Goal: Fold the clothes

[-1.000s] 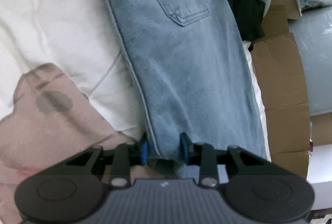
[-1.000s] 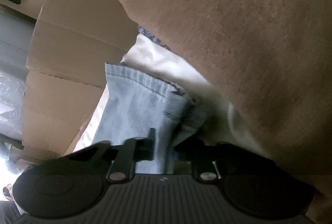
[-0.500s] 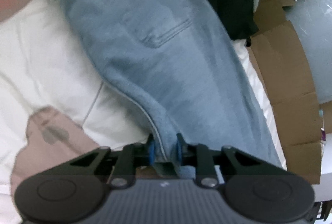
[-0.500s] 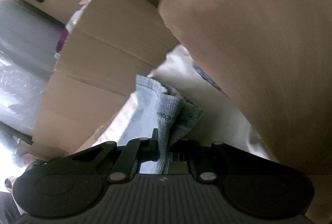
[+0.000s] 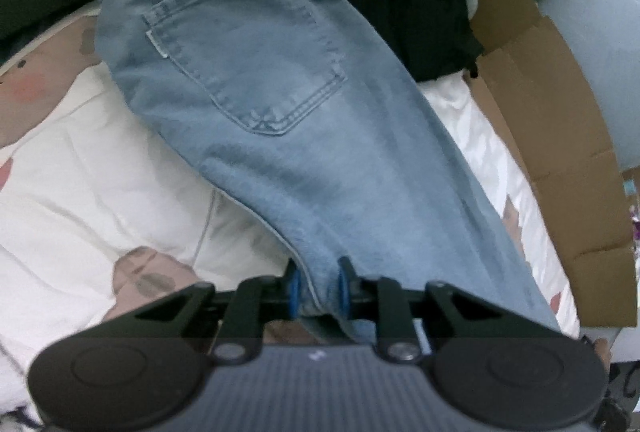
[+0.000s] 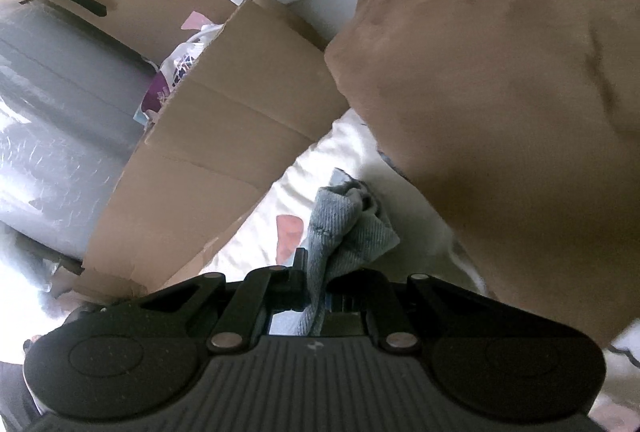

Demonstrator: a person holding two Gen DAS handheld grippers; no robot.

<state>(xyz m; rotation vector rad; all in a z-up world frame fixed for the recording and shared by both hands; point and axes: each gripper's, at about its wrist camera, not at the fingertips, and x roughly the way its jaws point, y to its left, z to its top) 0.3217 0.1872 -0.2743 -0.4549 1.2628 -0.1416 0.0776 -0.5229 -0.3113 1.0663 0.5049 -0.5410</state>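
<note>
left gripper point(image 5: 318, 286): clamped on light-blue denim jeans point(image 5: 272, 104), frame centre | right gripper point(image 6: 314, 282): pinching jeans hem point(image 6: 344, 228), lower centre | white quilt point(image 5: 80, 184) beneath

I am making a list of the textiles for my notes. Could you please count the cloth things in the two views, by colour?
Blue denim: 1, the jeans, gripped by the left gripper and the right gripper
Brown: 1, the brown cloth
Black: 1, the black garment
White with print: 1, the bedsheet
Total: 4
</note>
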